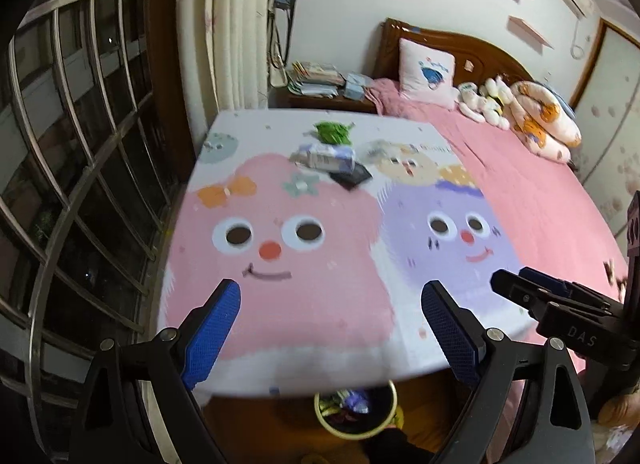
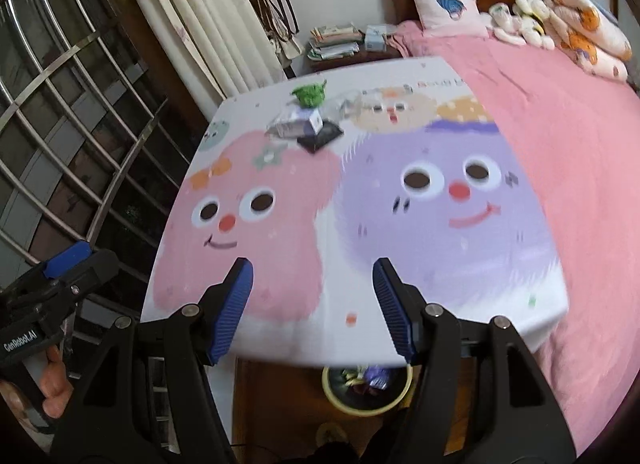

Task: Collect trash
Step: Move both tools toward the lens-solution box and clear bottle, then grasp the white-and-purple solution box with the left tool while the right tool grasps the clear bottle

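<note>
Trash lies at the far end of a cartoon-print mat (image 1: 280, 304) (image 2: 280, 284): a green crumpled wrapper (image 1: 331, 131) (image 2: 309, 94), a white-and-blue carton (image 1: 323, 157) (image 2: 298, 123), a black packet (image 1: 352, 176) (image 2: 320, 136) and a clear wrapper (image 2: 350, 104). A yellow-rimmed bin (image 1: 355, 410) (image 2: 367, 390) with wrappers inside stands on the floor below the mat's near edge. My left gripper (image 1: 331, 330) is open and empty over the near edge. My right gripper (image 2: 313, 308) is open and empty, also over the near edge; it shows in the left wrist view (image 1: 532, 288).
The mat lies on a bed with a pink cover (image 1: 540, 200) (image 2: 580, 144). Pillow and plush toys sit at the headboard (image 1: 460, 52). A nightstand with books (image 1: 320, 80) (image 2: 336, 42) stands behind. A barred window (image 1: 72, 164) and curtain (image 1: 232, 24) are left.
</note>
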Available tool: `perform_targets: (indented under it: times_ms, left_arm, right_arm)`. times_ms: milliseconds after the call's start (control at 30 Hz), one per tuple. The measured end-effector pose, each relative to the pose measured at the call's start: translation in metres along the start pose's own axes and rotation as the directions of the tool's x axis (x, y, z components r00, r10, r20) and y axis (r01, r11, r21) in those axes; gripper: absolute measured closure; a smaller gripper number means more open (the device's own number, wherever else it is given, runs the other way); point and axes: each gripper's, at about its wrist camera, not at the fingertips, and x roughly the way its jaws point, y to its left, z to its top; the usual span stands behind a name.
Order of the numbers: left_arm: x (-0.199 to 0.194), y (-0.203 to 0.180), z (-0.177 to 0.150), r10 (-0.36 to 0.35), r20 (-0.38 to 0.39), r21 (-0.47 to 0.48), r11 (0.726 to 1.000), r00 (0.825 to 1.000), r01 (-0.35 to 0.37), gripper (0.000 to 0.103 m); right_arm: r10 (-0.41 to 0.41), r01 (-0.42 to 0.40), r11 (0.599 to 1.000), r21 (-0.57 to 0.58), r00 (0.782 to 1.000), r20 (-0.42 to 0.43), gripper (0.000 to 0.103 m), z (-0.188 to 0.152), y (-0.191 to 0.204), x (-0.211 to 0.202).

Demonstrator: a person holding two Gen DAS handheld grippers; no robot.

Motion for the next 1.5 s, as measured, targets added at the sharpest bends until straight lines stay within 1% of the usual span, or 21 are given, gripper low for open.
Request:
perform_targets:
  times_ms: [133,233,333,367,500,533,667,700,767,800,900,1000,1100,1133,1233,1267,1300,1333,1367,1433,1500]
  left_arm:
    - [0.019,-0.005,0.042,0.026,0.015,-0.007,1.0,1.0,-0.026,0.01]
    - [0.041,-0.013,0.074,0.048,0.033,-0.02,0.999,0.998,-0.047,0.011]
    - [0.074,-0.022,0.109,0.092,0.032,-0.048,0.995,0.995,-0.09,0.018]
    - [0.086,-0.026,0.12,0.105,0.025,-0.059,0.993,0.994,-0.104,0.021]
    - [0.153,-0.038,0.162,0.148,-0.035,-0.117,0.982,0.988,-0.151,0.022]
    - [0.172,-0.042,0.171,0.16,-0.052,-0.129,0.978,0.986,-0.165,0.022]
    - [0.235,-0.047,0.197,0.204,-0.095,-0.181,0.959,0.974,-0.219,0.022]
    - [0.248,-0.047,0.2,0.212,-0.102,-0.196,0.954,0.972,-0.229,0.022]
    - [0.274,-0.043,0.208,0.231,-0.125,-0.235,0.938,0.965,-0.255,0.022]
    - [0.283,-0.041,0.208,0.237,-0.134,-0.25,0.932,0.962,-0.264,0.022]
    - [0.309,-0.035,0.213,0.254,-0.159,-0.294,0.91,0.954,-0.291,0.022]
    - [0.323,-0.029,0.212,0.265,-0.175,-0.319,0.896,0.948,-0.31,0.022]
    - [0.338,-0.028,0.215,0.271,-0.19,-0.333,0.886,0.944,-0.322,0.022]
    - [0.344,-0.027,0.217,0.27,-0.197,-0.34,0.883,0.943,-0.324,0.022]
    - [0.352,-0.023,0.217,0.268,-0.212,-0.369,0.869,0.94,-0.331,0.022]
    - [0.356,-0.022,0.218,0.266,-0.22,-0.379,0.863,0.938,-0.334,0.022]
    - [0.364,-0.021,0.22,0.263,-0.234,-0.395,0.854,0.936,-0.338,0.022]
    - [0.367,-0.019,0.221,0.26,-0.243,-0.407,0.847,0.935,-0.341,0.022]
    - [0.371,-0.018,0.222,0.255,-0.253,-0.419,0.841,0.933,-0.343,0.022]
    - [0.383,-0.015,0.224,0.246,-0.277,-0.438,0.828,0.929,-0.35,0.022]
    - [0.395,-0.014,0.226,0.239,-0.302,-0.453,0.816,0.923,-0.359,0.022]
  right_arm:
    - [0.026,-0.026,1.0,-0.015,1.0,-0.017,0.043,0.054,-0.012,0.026]
    - [0.065,-0.065,0.998,-0.004,0.997,-0.04,0.043,0.103,-0.03,0.061]
    - [0.112,-0.11,0.994,0.029,0.99,-0.089,0.043,0.145,-0.05,0.104]
    - [0.129,-0.126,0.991,0.04,0.985,-0.11,0.043,0.159,-0.057,0.122]
    - [0.182,-0.171,0.983,0.07,0.965,-0.187,0.043,0.208,-0.082,0.189]
    - [0.201,-0.186,0.979,0.089,0.957,-0.21,0.043,0.222,-0.089,0.21]
    - [0.265,-0.226,0.96,0.164,0.925,-0.274,0.043,0.25,-0.104,0.274]
    - [0.284,-0.237,0.954,0.186,0.913,-0.294,0.043,0.258,-0.108,0.293]
    - [0.308,-0.246,0.944,0.221,0.896,-0.321,0.043,0.265,-0.112,0.32]
    - [0.324,-0.248,0.936,0.248,0.883,-0.339,0.043,0.27,-0.115,0.337]
    - [0.358,-0.247,0.916,0.316,0.86,-0.363,0.043,0.278,-0.121,0.372]
    - [0.386,-0.238,0.893,0.381,0.841,-0.379,0.043,0.283,-0.125,0.398]
    - [0.388,-0.205,0.882,0.424,0.827,-0.407,0.043,0.285,-0.128,0.42]
    - [0.398,-0.198,0.873,0.446,0.818,-0.415,0.043,0.285,-0.13,0.429]
    - [0.429,-0.211,0.849,0.485,0.811,-0.398,0.043,0.286,-0.133,0.439]
    - [0.427,-0.215,0.852,0.478,0.814,-0.394,0.044,0.287,-0.133,0.439]
    - [0.422,-0.219,0.857,0.467,0.818,-0.391,0.049,0.289,-0.132,0.438]
    - [0.426,-0.231,0.858,0.459,0.818,-0.386,0.051,0.291,-0.131,0.438]
    - [0.431,-0.237,0.859,0.454,0.813,-0.39,0.055,0.291,-0.129,0.437]
    - [0.428,-0.239,0.867,0.437,0.806,-0.408,0.057,0.291,-0.125,0.433]
    - [0.415,-0.239,0.878,0.415,0.811,-0.413,0.059,0.293,-0.126,0.429]
